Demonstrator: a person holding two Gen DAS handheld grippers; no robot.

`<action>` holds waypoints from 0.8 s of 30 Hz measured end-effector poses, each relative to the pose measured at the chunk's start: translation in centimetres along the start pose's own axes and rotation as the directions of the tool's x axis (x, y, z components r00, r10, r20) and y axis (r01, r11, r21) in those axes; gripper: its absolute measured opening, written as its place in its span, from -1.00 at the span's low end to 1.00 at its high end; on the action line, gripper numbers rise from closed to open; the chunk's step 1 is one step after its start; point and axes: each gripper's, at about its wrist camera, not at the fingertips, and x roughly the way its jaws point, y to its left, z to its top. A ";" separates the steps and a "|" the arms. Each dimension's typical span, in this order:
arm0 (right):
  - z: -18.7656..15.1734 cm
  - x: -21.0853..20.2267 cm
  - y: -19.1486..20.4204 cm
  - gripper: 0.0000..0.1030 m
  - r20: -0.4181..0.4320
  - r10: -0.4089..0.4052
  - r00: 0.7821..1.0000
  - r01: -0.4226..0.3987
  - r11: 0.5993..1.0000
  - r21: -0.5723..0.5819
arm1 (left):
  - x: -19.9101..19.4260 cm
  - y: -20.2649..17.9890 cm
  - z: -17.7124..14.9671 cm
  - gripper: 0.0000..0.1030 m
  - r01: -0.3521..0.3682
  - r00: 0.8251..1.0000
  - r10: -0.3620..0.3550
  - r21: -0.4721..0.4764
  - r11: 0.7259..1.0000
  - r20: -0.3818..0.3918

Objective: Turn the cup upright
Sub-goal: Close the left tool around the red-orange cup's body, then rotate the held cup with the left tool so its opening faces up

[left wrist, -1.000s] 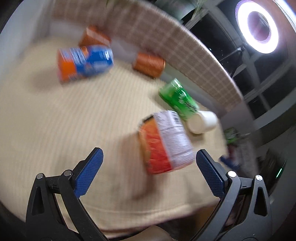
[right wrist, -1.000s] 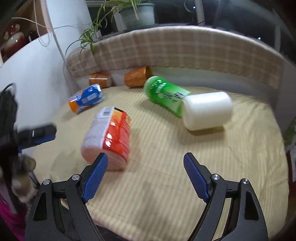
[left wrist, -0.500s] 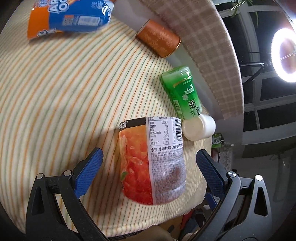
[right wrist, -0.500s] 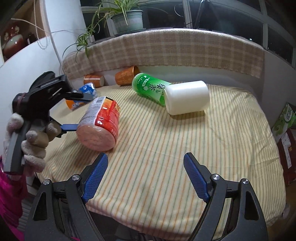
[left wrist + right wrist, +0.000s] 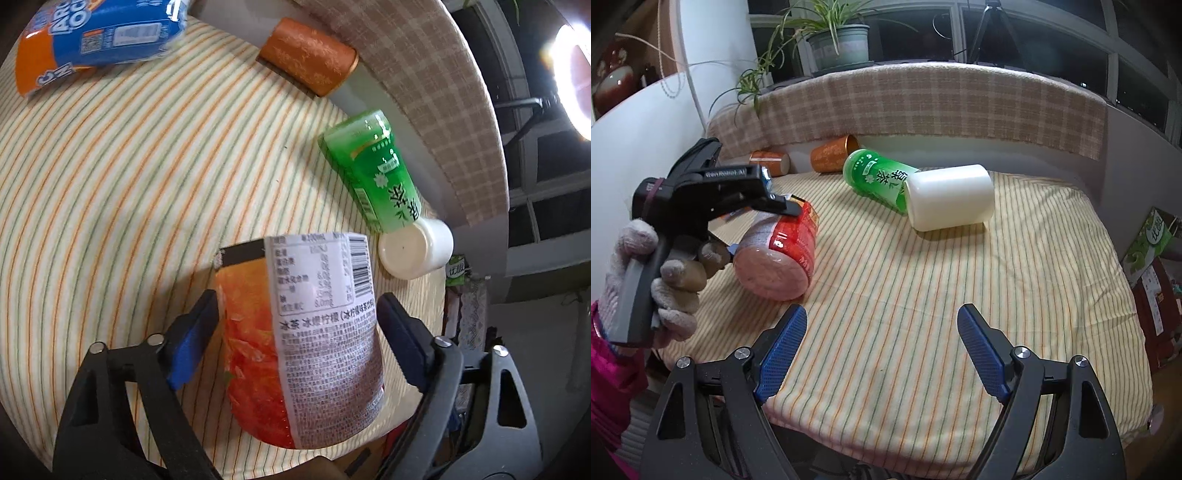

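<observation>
A red-orange cup with a white printed label (image 5: 295, 332) lies on its side on the striped cloth. It also shows in the right wrist view (image 5: 783, 251), its base toward that camera. My left gripper (image 5: 295, 328) straddles this cup, its blue pads (image 5: 192, 332) close against the cup's sides; whether they press it I cannot tell. In the right wrist view the left gripper (image 5: 775, 206) reaches over the cup from the left. My right gripper (image 5: 882, 350) is open and empty above the cloth, near the front edge.
A green cup (image 5: 373, 173) and a white cup (image 5: 413, 251) lie on their sides at the right. Two copper cups (image 5: 833, 153) lie by the plaid backrest (image 5: 923, 107). A blue-orange cup (image 5: 96, 40) lies far left. The table edge (image 5: 923, 446) is near.
My left gripper has moved forward and its fingers have narrowed around the red-orange cup. My right gripper has stayed open and almost still.
</observation>
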 end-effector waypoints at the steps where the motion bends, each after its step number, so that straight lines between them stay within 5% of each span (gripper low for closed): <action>1: 0.0 0.0 0.0 0.63 0.001 -0.002 1.000 0.002 1.000 0.003 | 0.1 -0.2 0.0 0.65 -0.003 1.000 0.003 0.010 1.000 0.002; 14: 0.1 0.0 -0.8 0.63 0.010 -0.021 1.000 0.020 0.999 0.042 | -1.5 -2.5 -1.0 0.62 -0.067 0.992 0.052 0.136 0.988 0.111; 24: 0.0 0.2 -0.9 0.63 0.010 -0.022 1.000 0.021 0.998 0.058 | -3.4 -6.1 -4.1 0.61 -0.215 0.949 0.111 0.348 0.913 0.295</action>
